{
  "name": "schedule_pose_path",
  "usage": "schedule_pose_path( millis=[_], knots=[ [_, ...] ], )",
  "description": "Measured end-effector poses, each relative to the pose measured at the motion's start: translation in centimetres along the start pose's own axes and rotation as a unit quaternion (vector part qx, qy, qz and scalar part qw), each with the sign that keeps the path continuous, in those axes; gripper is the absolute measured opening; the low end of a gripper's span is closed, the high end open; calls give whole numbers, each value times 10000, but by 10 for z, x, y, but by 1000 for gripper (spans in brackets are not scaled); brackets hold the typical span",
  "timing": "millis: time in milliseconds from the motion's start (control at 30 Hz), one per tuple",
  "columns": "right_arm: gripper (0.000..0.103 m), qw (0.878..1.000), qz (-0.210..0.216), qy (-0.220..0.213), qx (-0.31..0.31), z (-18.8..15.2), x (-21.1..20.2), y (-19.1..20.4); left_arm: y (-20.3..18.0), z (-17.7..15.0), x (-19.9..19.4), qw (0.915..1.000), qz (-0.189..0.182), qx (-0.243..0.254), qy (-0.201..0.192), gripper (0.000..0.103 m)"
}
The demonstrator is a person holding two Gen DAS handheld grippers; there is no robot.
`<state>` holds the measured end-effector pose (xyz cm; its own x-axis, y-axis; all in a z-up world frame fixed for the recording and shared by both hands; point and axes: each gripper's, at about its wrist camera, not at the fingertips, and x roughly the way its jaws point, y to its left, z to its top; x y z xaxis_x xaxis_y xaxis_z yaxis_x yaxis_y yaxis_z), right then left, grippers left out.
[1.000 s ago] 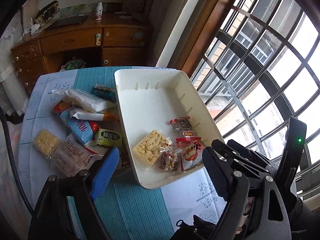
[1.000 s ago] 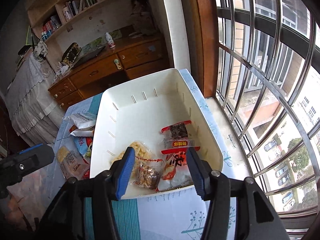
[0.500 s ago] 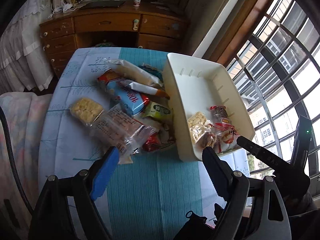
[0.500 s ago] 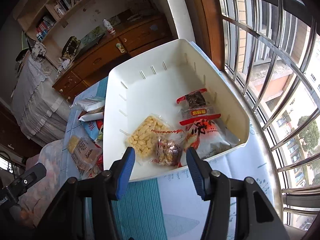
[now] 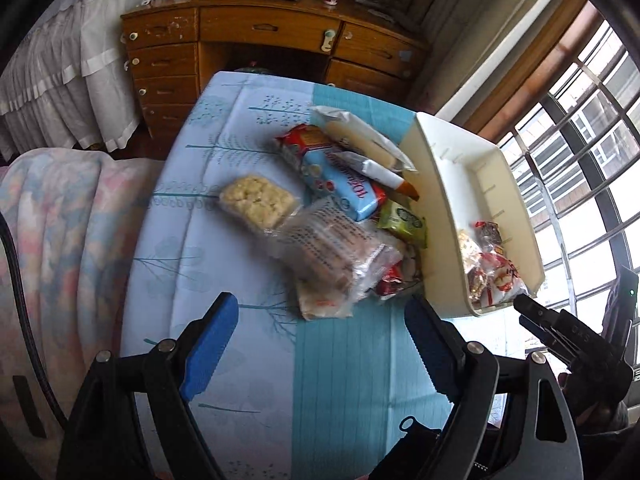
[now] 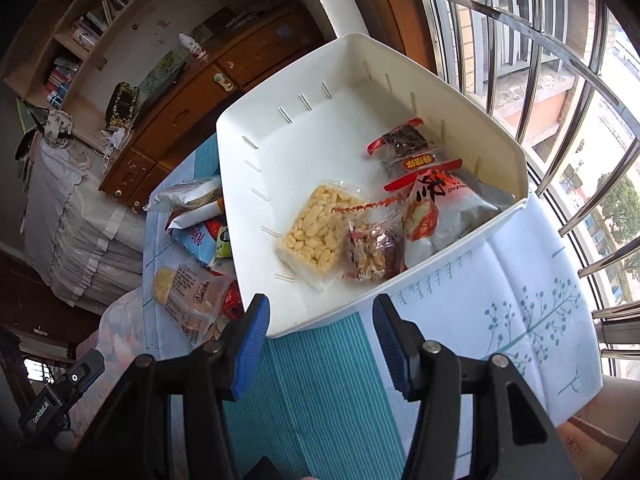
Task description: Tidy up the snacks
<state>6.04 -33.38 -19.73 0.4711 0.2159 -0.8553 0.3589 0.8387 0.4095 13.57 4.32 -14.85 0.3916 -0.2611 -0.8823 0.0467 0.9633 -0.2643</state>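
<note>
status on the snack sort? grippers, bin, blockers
Left gripper open, empty, facing snack pile. Right gripper open, empty, before white bin. Four packets in bin. Nothing in the way.

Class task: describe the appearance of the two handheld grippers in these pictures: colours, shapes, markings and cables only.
Both the left gripper and the right gripper have black angular frames with silver pivot bolts. Each carries two fingers faced with blue ribbed pads. A black cable runs along the left view's edge. The right gripper's body, seen in the left view, shows a small green light.
</note>
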Motion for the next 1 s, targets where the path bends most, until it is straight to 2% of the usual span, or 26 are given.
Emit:
schedule_pose_path(
  millis=[67, 233, 400, 467, 533, 667, 733, 833, 1000],
  knots=[
    [61, 10000, -35, 2, 25, -6, 1, 9, 13, 3, 0, 10000, 23, -70, 35, 84],
    [61, 9997, -226, -50, 68, -21, 4, 30, 38, 13, 4, 9998, 196, -49, 93, 84],
    [62, 9985, -506, -188, 26, -33, 4, 50, 57, 24, 16, 9993, 72, -110, 340, 84],
    [69, 9978, -617, -257, -34, -37, 4, 59, 63, 28, 20, 9991, 36, -132, 401, 84],
    [71, 9966, -730, -352, -144, -42, 3, 68, 70, 34, 26, 9985, -41, -215, 501, 84],
    [73, 9930, -985, -448, -481, -53, 4, 92, 86, 47, 44, 9917, -199, -700, 1056, 84],
    [74, 9913, -1068, -482, -607, -58, 5, 103, 93, 51, 50, 9881, -303, -918, 1196, 84],
    [77, 9882, -1136, -601, -828, -67, 5, 122, 95, 57, 57, 9859, -264, -1020, 1299, 84],
    [86, 9817, -1146, -635, -1385, -74, 10, 153, 96, 67, 71, 9790, -324, -1316, 1521, 84]
  ],
)
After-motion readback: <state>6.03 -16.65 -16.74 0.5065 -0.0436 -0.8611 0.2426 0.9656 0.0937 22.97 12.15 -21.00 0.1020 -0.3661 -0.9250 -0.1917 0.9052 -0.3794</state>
